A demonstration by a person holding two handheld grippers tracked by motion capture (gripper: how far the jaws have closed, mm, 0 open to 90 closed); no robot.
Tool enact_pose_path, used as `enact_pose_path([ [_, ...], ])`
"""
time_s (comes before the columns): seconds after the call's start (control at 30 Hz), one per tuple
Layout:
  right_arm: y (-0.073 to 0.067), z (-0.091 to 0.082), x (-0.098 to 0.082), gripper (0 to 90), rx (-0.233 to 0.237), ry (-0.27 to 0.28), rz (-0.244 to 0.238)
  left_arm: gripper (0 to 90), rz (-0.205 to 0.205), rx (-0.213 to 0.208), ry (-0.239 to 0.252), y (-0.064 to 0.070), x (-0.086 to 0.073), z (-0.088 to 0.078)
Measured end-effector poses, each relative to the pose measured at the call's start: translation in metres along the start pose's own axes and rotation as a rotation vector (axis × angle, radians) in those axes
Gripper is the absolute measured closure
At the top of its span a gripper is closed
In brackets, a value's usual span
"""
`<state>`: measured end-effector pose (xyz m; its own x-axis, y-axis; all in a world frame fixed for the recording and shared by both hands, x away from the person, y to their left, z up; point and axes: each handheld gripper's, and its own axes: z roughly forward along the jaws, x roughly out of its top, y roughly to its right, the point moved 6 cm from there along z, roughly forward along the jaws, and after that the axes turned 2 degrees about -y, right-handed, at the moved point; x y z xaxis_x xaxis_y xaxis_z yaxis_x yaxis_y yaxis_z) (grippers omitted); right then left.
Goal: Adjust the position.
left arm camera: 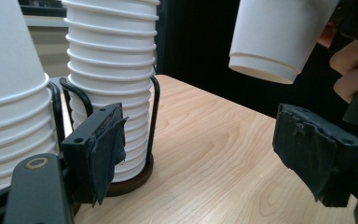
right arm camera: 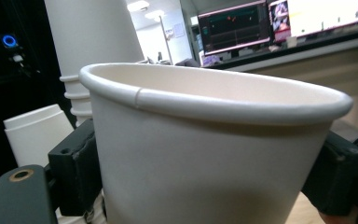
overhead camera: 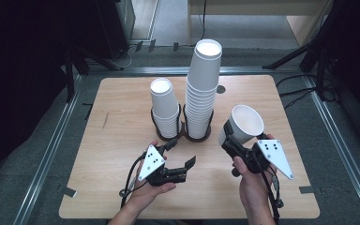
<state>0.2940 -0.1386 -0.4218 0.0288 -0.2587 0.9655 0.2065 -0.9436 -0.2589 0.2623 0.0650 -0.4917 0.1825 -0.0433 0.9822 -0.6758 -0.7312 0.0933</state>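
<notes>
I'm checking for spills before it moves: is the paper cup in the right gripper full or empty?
Empty: the paper cup tilts its mouth toward the high view, showing a bare white inside.

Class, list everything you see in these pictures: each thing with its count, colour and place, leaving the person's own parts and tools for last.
Table: one, light wood, centre of the high view.
Cup stacks: two, white; a short stack left, a tall stack right, mid-table.
Cup holder: one, dark wire on a brown base, around both stacks.
Loose cup: one, white, tilted, above the table's right side.
Monitors: several, lit, far background.
Left gripper: black, jaws apart, nothing between them, near the holder.
Right gripper: black, clamped on the loose cup.
Hands: two, bottom edge.
</notes>
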Motion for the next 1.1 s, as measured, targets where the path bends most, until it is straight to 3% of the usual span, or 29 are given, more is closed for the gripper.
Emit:
enact_pose_path([
  [0.23,0.005,0.006,-0.003,14.4,-0.057,0.02,-0.156,17.1,0.022,0.041,-0.023,-0.004,-0.003,0.002],
  [0.33,0.007,0.009,-0.005,14.3,-0.055,0.005,-0.189,17.1,0.022,0.041,-0.021,-0.006,-0.002,0.001],
  [0.43,0.009,0.012,-0.006,14.3,-0.051,0.011,-0.255,17.1,0.017,0.046,-0.02,-0.007,-0.002,0.001],
  [0.73,0.029,0.024,-0.003,14.0,-0.088,-0.006,-0.269,17.0,0.013,0.048,-0.014,-0.01,-0.001,-0.001],
  [1.1,0.05,0.046,-0.003,13.6,-0.116,-0.024,-0.246,17.1,0.006,0.056,-0.017,-0.013,-0.001,-0.001],
])
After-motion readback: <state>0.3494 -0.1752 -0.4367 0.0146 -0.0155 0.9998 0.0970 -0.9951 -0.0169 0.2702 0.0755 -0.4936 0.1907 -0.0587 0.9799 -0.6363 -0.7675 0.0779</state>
